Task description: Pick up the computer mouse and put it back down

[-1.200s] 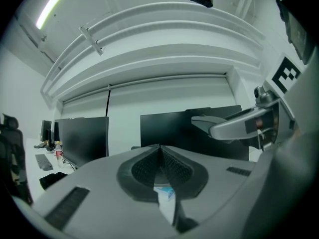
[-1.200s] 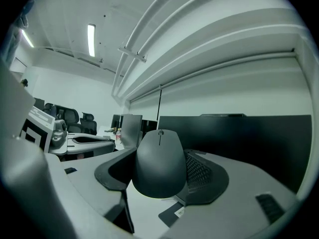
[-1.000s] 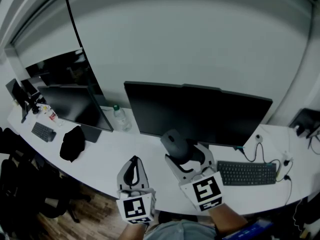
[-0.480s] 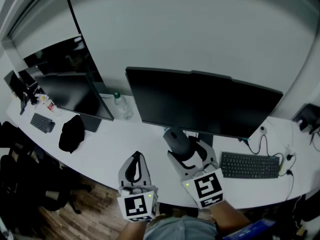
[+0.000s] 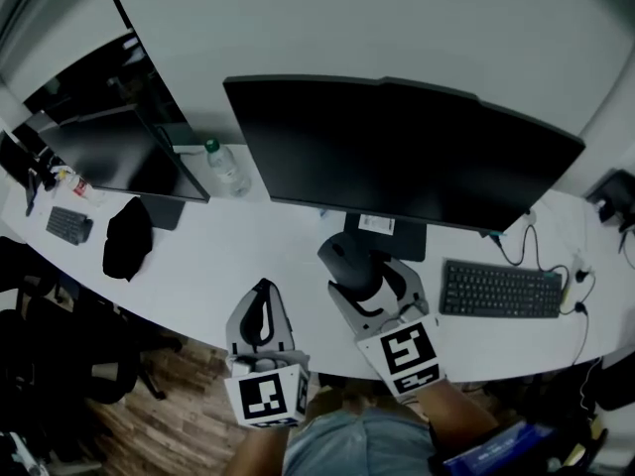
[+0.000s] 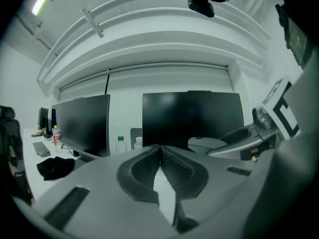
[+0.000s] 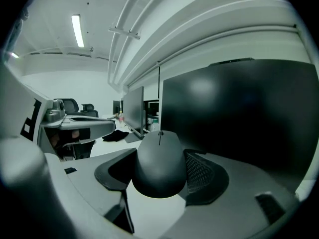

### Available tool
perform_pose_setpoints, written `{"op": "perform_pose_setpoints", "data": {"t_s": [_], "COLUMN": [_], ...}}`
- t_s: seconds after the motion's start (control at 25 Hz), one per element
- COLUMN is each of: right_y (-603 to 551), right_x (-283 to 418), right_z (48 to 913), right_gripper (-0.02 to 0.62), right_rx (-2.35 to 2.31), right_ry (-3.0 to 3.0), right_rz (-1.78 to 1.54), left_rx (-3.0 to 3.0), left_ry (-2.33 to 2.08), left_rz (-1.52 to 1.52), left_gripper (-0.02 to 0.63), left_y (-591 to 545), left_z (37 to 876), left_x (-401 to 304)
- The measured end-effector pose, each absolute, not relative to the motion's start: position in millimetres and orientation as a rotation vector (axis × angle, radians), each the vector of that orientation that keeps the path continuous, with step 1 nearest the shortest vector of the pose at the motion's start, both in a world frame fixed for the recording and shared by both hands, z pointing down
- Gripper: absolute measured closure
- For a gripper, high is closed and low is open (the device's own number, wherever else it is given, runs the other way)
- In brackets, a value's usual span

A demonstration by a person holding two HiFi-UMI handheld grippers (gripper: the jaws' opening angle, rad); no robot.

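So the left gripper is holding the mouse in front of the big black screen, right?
Not the left one. It's the right gripper that is holding the mouse in front of the big black screen. The right gripper view shows its jaws closed on the mouse's sides. The left gripper has its jaws shut with nothing in them.

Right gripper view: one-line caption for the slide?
Right claw clamped on a dark computer mouse, with a black monitor close behind.
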State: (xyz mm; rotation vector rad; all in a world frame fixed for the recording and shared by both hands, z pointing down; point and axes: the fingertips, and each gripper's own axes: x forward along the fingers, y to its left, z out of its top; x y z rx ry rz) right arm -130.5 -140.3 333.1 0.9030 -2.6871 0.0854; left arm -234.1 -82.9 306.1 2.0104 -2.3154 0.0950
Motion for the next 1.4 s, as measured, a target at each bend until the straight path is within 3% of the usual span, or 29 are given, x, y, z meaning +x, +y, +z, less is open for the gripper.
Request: {"op": "perform_pose_setpoints", "data": {"t_s": [1.4], "right_y": [-130], "right_x": [-144], "right_z": [489], "right_gripper": [0.293], "right_rx": [0.849], "right_ry": [-2.446], "right_rz": [0.361], "left_rx": [1.944], "left_ry": [-2.141], "left_rz": [0.323], "left_gripper": [0.598], "left_y": [-89], "left_z": [385], "left_x": [-256]}}
